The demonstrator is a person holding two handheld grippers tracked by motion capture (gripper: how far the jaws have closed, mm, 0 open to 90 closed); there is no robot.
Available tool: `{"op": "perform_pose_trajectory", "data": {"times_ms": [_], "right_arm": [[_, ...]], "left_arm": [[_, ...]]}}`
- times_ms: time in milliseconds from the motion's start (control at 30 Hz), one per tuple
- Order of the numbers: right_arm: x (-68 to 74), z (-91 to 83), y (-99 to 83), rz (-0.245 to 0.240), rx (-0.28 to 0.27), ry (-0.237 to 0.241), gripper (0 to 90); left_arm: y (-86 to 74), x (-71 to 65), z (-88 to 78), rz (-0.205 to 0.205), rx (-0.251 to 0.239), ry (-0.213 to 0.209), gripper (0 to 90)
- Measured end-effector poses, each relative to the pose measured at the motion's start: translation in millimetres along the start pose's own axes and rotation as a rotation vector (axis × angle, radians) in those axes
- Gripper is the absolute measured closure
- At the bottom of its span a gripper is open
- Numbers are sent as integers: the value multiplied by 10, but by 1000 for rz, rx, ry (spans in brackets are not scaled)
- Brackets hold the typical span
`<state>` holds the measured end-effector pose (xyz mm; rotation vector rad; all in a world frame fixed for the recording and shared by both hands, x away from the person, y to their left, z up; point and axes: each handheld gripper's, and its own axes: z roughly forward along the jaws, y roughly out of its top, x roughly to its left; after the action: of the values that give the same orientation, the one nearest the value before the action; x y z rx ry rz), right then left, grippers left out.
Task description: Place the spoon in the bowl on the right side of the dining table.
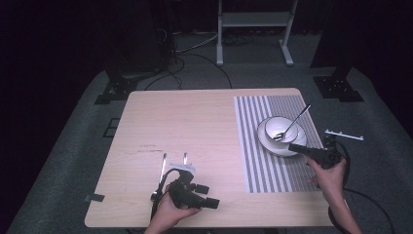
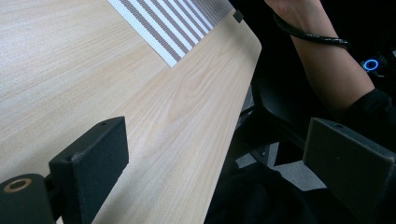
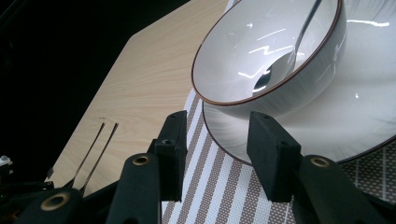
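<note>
With my right gripper (image 3: 219,156) half open and empty at the near rim of the wide white plate (image 3: 327,126), the white brown-rimmed bowl (image 3: 243,51) sits just beyond its tips, on that plate on the striped placemat (image 1: 253,146) at the table's right. A metal spoon (image 1: 292,124) lies in the bowl, handle pointing far-right. My left gripper (image 1: 195,192), jaws wide and empty, rests well apart at the near edge.

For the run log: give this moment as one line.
right gripper open, at plate rim | bowl on plate, spoon inside | left gripper open, empty
</note>
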<state>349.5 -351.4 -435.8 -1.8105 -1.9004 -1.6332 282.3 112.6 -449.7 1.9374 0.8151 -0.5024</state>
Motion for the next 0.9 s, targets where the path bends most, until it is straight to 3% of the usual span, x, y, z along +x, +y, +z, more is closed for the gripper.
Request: {"op": "perform_pose_trajectory", "data": {"times_ms": [900], "right_arm": [[75,60,-269,1,40,42,555]], "left_arm": [[-2,3,-14,4,2,5,55]]}}
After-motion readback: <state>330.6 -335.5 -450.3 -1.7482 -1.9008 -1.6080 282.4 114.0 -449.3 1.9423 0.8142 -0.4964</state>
